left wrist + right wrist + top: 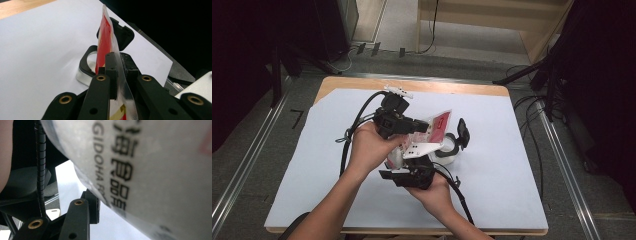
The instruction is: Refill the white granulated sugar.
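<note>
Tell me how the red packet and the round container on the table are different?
The red packet is flat and thin; the container is round with a black rim. The packet is held up edge-on, pinched in the left hand-held gripper; the container rests on the white sheet. The packet is red and white; the container looks clear, its black lid flipped open. Both sit near the table's middle.

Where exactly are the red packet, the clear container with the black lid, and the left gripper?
red packet [104,37]: left gripper view, its red printed face.
clear container [83,75]: left gripper view, its clear rim.
left gripper [118,70]: left gripper view, where its jaws clamp the packet.
</note>
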